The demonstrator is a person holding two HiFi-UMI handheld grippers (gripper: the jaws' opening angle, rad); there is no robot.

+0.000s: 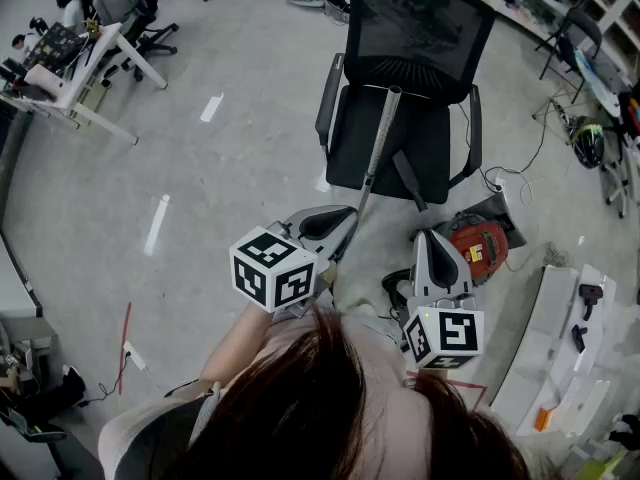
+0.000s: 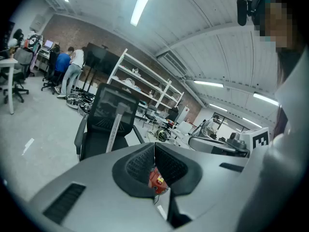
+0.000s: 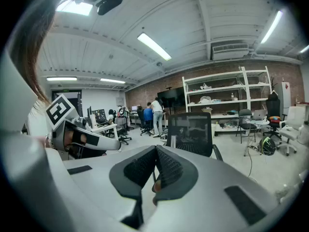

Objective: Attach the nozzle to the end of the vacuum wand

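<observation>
Left gripper point(image 2: 154, 148) and right gripper point(image 3: 155, 151) both pinched together, empty. We judge the wand point(image 1: 380, 143), merely leaning on the chair point(image 1: 420, 28), could topple if bumped.

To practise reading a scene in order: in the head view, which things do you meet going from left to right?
white desk → left gripper → right gripper → helmet
</observation>
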